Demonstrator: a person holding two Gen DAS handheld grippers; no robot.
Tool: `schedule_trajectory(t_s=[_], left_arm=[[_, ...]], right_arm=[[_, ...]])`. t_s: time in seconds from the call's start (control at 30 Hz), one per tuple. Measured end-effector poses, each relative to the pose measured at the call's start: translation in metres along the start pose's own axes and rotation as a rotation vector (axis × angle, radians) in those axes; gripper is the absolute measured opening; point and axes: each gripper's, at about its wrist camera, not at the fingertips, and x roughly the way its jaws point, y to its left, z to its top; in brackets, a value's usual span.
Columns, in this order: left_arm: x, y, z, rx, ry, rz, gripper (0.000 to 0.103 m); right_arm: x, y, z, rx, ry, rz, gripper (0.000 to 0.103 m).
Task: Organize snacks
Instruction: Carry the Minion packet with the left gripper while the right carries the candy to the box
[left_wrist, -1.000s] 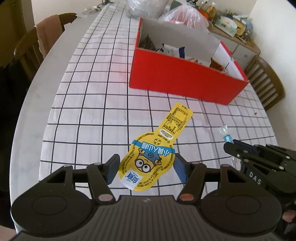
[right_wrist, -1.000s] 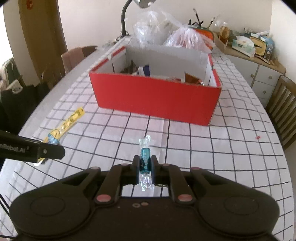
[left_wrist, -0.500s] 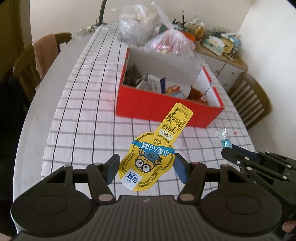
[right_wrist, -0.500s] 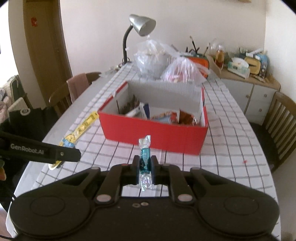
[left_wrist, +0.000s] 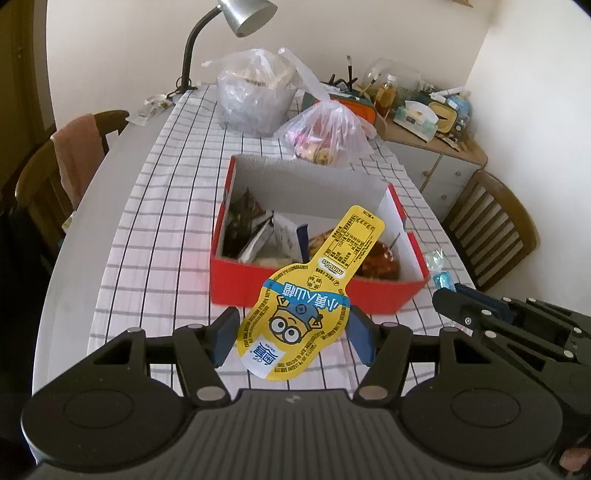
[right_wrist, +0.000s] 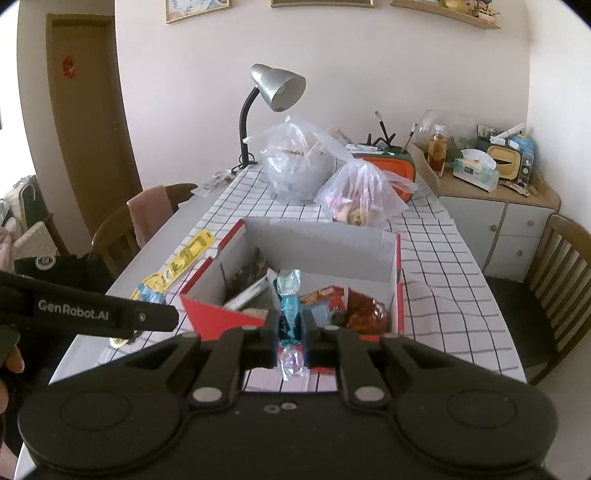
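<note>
Snacks in transit — left gripper (left_wrist: 291, 338) clamps a yellow cartoon-printed pouch (left_wrist: 308, 297), right gripper (right_wrist: 290, 334) pinches a blue twist-wrapped candy (right_wrist: 289, 317) — next, release over the red cardboard box (right_wrist: 207, 317).

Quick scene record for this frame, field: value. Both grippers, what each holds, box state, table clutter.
left gripper: shut on yellow Minions pouch, held clear of the table
right gripper: shut on teal wrapped candy
red box: open top, on checkered tablecloth, already holds several snack packets
position: both items held in front of the box's near wall, not yet inside
far end of table: two plastic bags, desk lamp
</note>
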Motion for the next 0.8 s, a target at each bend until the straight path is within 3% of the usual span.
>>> schedule_trajectory(t_s=[0.43,0.8], left_arm=[[0.049,-0.002,0.063,-0.015,0.02,0.034,0.062],[0.118,0.0,0.084,-0.01,0.097,0.091,0.063]], right_arm=[[0.059,-0.034,0.039,0.032,0.005,0.005,0.01],[0.127,-0.06,0.037,0.039,0.111,-0.016,0.01]])
